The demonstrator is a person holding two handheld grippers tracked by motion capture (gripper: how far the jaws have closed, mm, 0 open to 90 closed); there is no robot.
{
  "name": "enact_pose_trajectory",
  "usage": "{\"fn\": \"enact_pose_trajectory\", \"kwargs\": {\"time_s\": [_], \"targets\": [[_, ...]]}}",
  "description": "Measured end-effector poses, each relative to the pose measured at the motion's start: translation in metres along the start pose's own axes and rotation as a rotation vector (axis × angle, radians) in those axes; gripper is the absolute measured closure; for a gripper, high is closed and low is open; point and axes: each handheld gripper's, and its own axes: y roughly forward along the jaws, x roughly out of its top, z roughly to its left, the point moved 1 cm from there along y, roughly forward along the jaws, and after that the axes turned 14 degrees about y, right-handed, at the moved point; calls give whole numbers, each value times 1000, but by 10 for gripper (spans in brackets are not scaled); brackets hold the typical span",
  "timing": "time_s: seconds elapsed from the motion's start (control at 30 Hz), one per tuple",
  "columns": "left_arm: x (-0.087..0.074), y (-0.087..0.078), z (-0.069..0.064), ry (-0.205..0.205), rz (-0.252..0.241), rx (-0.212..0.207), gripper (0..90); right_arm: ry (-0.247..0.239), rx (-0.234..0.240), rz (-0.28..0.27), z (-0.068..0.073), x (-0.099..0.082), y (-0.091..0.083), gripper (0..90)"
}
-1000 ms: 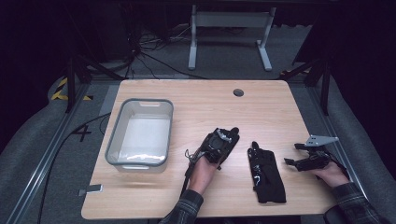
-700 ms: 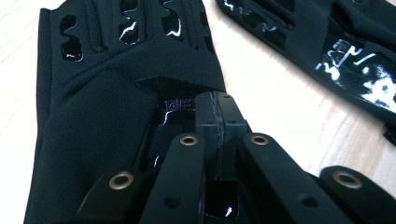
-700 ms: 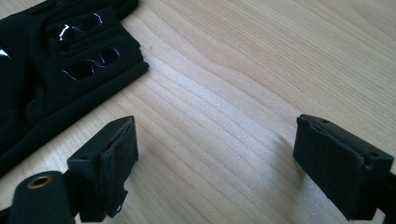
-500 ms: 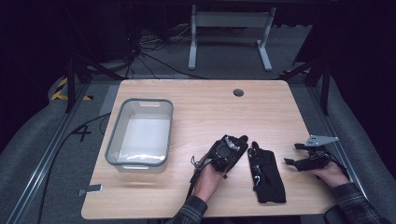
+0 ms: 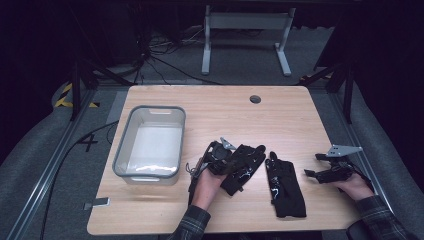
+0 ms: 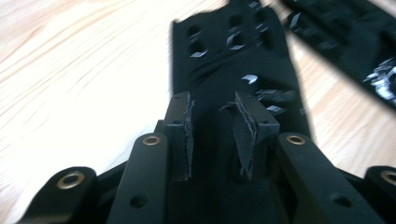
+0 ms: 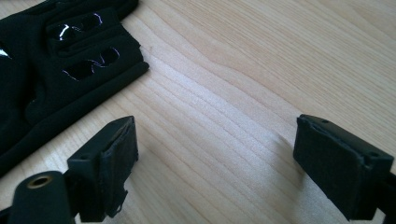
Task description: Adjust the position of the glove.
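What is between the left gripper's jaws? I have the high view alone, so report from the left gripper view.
Observer: The left gripper has just been opening its jaws. The first glove lies between them, and the pads seem clear of the cloth.
Operator: Now check the right gripper.
Observer: The right gripper stands wide open, with bare table between its jaws.
Operator: Tell me what lies near it.
Observer: In the right gripper view, the second glove lies flat beyond one jaw, apart from it.
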Motion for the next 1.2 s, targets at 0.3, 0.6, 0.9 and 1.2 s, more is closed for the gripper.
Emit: {"fn": "enact_pose_trajectory", "kwargs": {"time_s": [0.3, 0.6, 0.9, 1.2], "targets": [[-8, 7, -1, 22, 89, -11, 851, 0, 0, 0, 0, 0, 0, 142], [-16, 0, -27, 48, 83, -96, 849, 0, 0, 0, 0, 0, 0, 142], [-22, -5, -52, 72, 66, -169, 853, 1, 0, 0, 0, 0, 0, 142], [-19, 0, -71, 86, 31, -240, 811, 0, 0, 0, 0, 0, 0, 143]]}}
